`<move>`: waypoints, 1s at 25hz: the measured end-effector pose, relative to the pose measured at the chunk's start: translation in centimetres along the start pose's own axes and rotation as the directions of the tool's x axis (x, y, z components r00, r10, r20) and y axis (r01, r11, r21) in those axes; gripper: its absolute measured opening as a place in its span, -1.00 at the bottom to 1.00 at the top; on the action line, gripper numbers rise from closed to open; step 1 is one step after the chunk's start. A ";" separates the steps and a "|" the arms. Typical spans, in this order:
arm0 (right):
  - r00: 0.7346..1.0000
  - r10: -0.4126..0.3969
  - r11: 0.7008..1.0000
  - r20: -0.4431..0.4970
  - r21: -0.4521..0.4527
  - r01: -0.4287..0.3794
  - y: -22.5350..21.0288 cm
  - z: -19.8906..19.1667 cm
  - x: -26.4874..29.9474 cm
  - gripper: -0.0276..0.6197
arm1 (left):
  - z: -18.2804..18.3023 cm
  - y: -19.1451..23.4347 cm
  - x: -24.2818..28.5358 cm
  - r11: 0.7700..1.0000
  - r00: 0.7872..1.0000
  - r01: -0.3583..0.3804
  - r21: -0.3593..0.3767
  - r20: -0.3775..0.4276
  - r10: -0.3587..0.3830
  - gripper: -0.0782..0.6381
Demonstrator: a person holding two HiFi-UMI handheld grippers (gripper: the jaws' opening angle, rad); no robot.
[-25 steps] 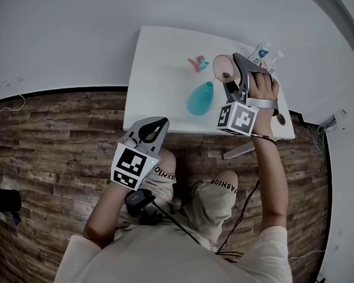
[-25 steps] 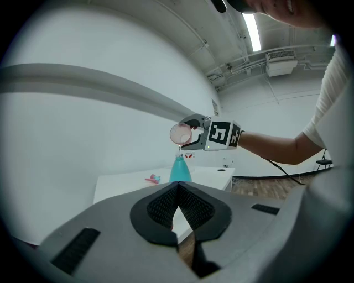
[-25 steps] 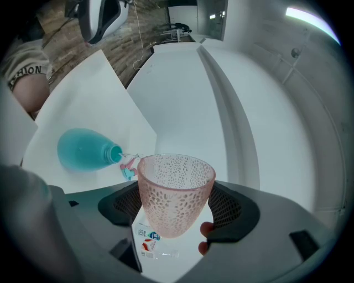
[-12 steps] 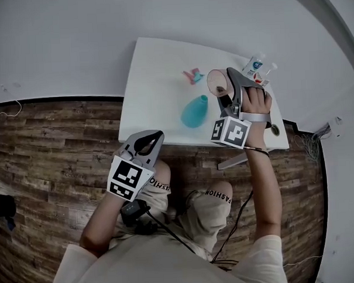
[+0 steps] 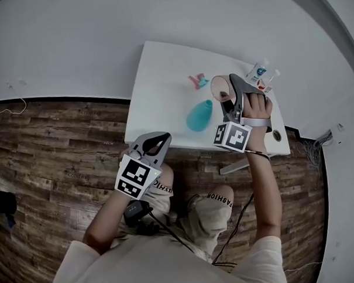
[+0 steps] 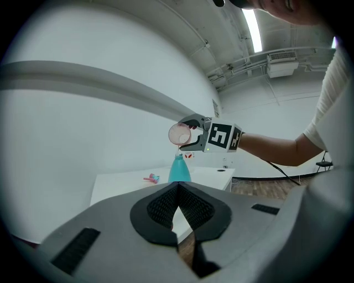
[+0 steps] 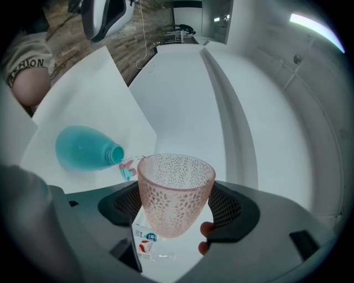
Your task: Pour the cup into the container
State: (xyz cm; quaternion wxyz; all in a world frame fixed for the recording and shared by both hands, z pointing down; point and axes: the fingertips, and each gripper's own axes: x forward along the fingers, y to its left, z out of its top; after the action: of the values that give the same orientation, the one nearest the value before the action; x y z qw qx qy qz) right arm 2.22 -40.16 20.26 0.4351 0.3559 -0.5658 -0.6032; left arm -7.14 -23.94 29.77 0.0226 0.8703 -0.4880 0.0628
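The pink dimpled cup (image 7: 175, 191) is sitting clamped between the jaws of the right gripper (image 7: 176, 203), both dark pads pressing against its lower wall while its open rim is pointing away from the camera. In the head view the cup (image 5: 220, 88) is lying tipped on its side in the air, with its mouth facing left toward the neck of the teal container (image 5: 199, 116). From the left gripper view the cup (image 6: 179, 134) is hanging just above the container (image 6: 178, 169), which is standing upright on the white surface (image 6: 121, 182) with its top open. Whether anything is running out of the cup cannot be made out.

The person's right hand (image 5: 259, 108) is gripping the right gripper (image 5: 226, 93) from behind, the arm reaching out over the surface (image 5: 157, 92).

Beyond the container, a small pink-and-teal object (image 5: 198, 80) is lying on the surface, and a small white labelled bottle (image 5: 257, 70) is standing near the far right edge.

The left gripper (image 5: 155, 139) is being held well apart from all this, off the near edge of the surface and above the wooden floor (image 5: 48, 149). Its jaws are pressed together with nothing between them, the left gripper (image 6: 177, 187) looking toward the container.
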 end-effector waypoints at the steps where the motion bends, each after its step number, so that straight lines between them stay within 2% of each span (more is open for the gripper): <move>1: 1.000 -0.002 1.000 0.001 -0.007 0.002 -0.1 0.0 0.0 0.24 | 0.1 0.1 -0.1 1.000 1.000 -0.002 -0.001 0.002 0.002 -0.75; 25: 0.999 -0.043 0.994 0.006 -0.100 0.044 0.0 0.2 -0.5 0.24 | -0.4 0.1 -0.6 1.000 1.000 -0.009 -0.020 -0.006 0.009 -0.75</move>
State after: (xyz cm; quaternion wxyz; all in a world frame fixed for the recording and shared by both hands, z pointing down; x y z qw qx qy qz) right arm 2.21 -39.60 20.26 0.4381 0.3448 -0.5277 -0.6408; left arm -7.57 -23.41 30.08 0.0326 0.8676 -0.4924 0.0605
